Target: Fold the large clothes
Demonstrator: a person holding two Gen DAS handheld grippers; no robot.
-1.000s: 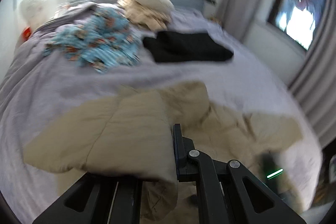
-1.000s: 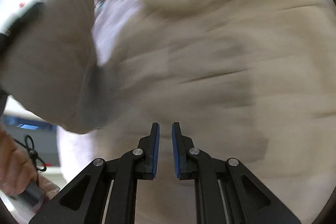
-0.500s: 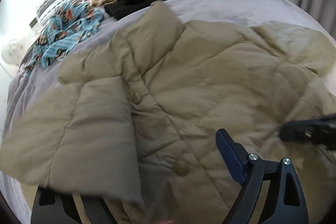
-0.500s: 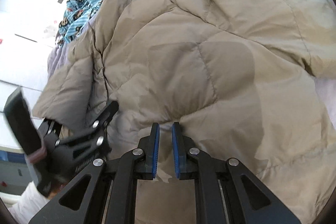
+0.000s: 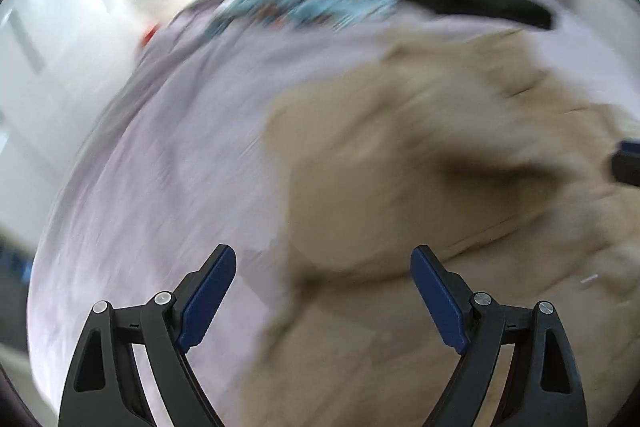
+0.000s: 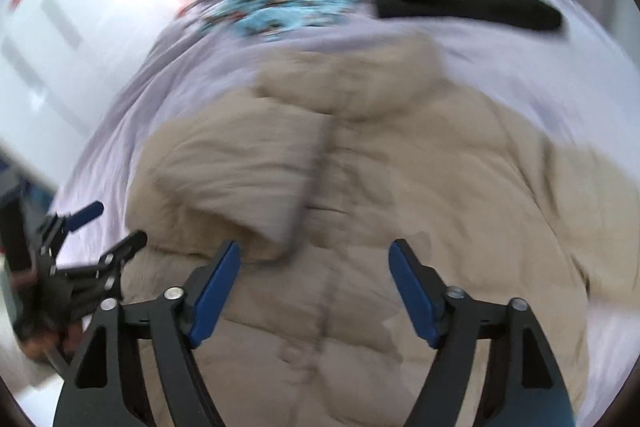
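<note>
the beige quilted puffer jacket (image 6: 360, 187) lies flat on the bed with the pale lilac cover (image 5: 160, 167), its front side up. the left tool (image 5: 323, 301) and the right tool (image 6: 315, 293) both hang above it with jaws spread wide and nothing between them. behind the jacket lie a black garment (image 6: 464, 3) and a blue patterned cloth (image 6: 288, 3).

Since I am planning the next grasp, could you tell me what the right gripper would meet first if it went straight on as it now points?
Most likely the beige puffer jacket: the open right gripper points at its buttoned front. The frame is blurred and depth unclear.
</note>
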